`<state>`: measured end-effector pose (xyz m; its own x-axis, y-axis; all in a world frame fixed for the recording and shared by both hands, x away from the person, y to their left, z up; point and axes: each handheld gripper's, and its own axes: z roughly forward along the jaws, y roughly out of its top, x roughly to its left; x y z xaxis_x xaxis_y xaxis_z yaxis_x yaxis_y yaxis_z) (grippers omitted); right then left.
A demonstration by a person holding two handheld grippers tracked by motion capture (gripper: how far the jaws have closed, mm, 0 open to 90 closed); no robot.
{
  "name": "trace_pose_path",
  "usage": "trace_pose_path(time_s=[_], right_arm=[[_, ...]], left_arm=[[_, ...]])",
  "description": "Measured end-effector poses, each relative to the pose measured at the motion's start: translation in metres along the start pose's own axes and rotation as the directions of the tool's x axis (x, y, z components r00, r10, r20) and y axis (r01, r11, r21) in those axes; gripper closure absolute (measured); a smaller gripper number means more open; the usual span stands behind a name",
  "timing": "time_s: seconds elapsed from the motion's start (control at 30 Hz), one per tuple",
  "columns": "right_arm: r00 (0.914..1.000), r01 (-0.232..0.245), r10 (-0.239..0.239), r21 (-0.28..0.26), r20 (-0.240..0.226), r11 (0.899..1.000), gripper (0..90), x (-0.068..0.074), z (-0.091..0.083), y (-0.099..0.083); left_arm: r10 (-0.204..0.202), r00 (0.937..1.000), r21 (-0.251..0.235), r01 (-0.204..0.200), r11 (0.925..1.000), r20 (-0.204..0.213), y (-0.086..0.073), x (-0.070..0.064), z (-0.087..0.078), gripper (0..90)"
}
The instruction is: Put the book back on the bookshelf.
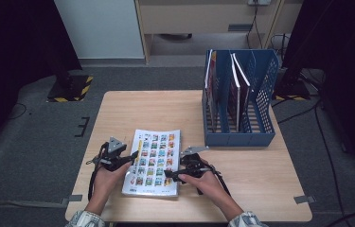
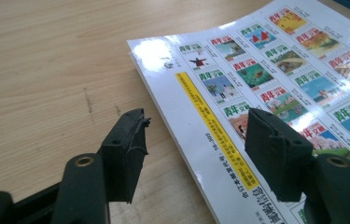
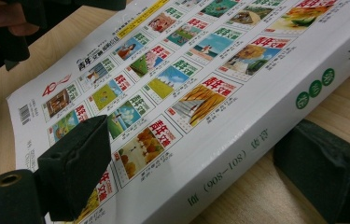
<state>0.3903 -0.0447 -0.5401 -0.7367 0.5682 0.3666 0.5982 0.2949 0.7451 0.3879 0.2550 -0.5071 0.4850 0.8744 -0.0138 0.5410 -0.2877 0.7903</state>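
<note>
Jaws of both grippers stand wide open, holding nothing: right gripper (image 3: 196, 154) straddles the thick book's (image 1: 154, 161) spine, apparently nearer; left gripper (image 2: 196, 140) brackets its opposite long edge, lower centre.

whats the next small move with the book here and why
Probably close the right gripper on the book. Its jaws stand open, one above the cover and one down at table level beside the spine, so the spine edge sits between them. The left gripper is open too, straddling the opposite edge. The book lies flat on the table, so neither has gripped it yet.
</note>
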Motion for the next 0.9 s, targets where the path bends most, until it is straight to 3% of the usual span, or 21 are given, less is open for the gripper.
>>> trace_pose_path(time_s=[0.17, 0.33, 0.5, 0.63, 0.73, 0.8, 0.9], right_arm=[[1.0000, 0.001, -0.001, 0.000, 0.001, 1.000, 11.5, 0.000, 0.000, 0.000], [1.0000, 0.004, -0.004, 0.000, 0.002, 1.000, 11.5, 0.000, 0.000, 0.000], [1.0000, 0.002, -0.002, 0.000, 0.001, 1.000, 11.2, 0.000, 0.000, 0.000], [0.9990, -0.036, 0.035, -0.010, -0.026, 0.999, 7.9, -0.002, 0.003, 0.002], [0.9987, -0.032, 0.032, -0.008, -0.040, 0.999, 13.2, -0.005, 0.005, 0.005], [0.9966, -0.062, 0.061, -0.021, -0.055, 0.998, 16.5, -0.008, 0.006, 0.006], [0.9982, -0.051, 0.051, -0.006, -0.032, 0.999, 19.9, -0.008, 0.006, 0.009]], left_arm=[[-0.001, 0.9993, 0.040, -0.001, 0.9992, 0.036, -0.003, -0.002, 0.006, 34.1], [-0.029, 0.9973, 0.078, 0.023, 0.9966, 0.068, -0.006, -0.003, 0.012, 30.8], [-0.069, 0.9923, 0.077, 0.061, 0.9952, 0.103, -0.009, -0.003, 0.015, 27.0], [-0.084, 0.9891, 0.070, 0.076, 0.9946, 0.120, -0.011, -0.002, 0.016, 25.9], [-0.091, 0.9877, 0.065, 0.084, 0.9944, 0.127, -0.013, -0.001, 0.017, 25.9], [-0.092, 0.9874, 0.064, 0.084, 0.9944, 0.128, -0.013, -0.001, 0.017, 25.9], [-0.093, 0.9873, 0.061, 0.086, 0.9944, 0.129, -0.013, -0.001, 0.017, 26.0]])
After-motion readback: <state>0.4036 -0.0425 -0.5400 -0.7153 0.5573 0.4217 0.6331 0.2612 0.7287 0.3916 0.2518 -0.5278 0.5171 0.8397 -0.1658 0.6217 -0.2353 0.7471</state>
